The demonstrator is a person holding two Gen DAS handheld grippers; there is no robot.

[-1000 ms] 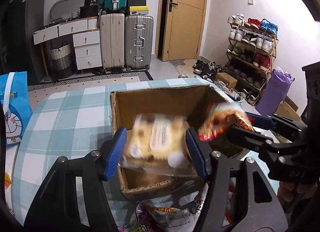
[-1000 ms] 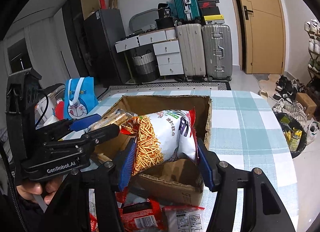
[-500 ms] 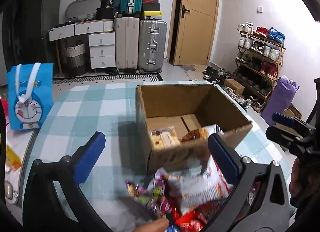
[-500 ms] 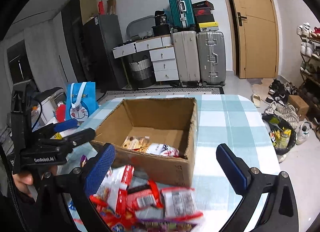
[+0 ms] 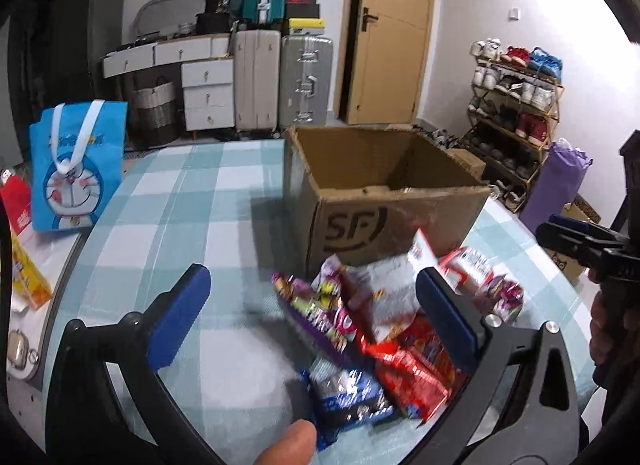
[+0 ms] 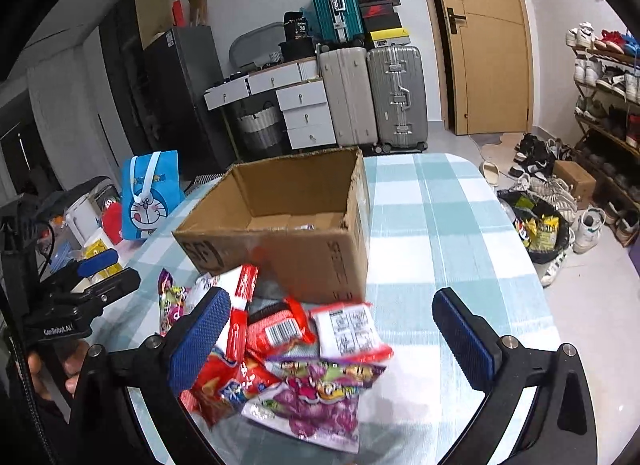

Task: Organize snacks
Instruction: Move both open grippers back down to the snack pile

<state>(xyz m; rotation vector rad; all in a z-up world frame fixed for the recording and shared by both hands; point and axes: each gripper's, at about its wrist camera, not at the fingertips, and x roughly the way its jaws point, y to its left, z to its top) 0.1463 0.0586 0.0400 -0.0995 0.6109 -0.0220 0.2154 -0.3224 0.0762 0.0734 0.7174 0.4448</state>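
On the far left, a blue cartoon bag (image 5: 76,169) is standing at the edge of the worktop (image 5: 192,193), well apart from the snacks. It is not in the way.

Next, the left gripper (image 5: 312,317) is hanging over the worktop with its fingers spread wide and nothing between them. One blue pad is over bare cloth and the other is over the snack pile (image 5: 384,329). If it is closing here, it is likely catching only a corner of a packet, and the packet could be slipping out.

The snack pile is lying on the worktop just in front of the cardboard box (image 5: 384,201), touching its front wall or nearly so. The packets are overlapping each other. Grabbing one could be dragging others along, or pushing some off the near edge.

The box is open at the top, and a few snacks (image 6: 304,225) are lying at the bottom, though they are hard to make out. A bump from a gripper could be sliding the light box away.

On the right, the right gripper (image 6: 332,337) is also wide open and holding nothing, hanging over the same pile. Both grippers are reaching for one small heap, so they could be knocking into each other.
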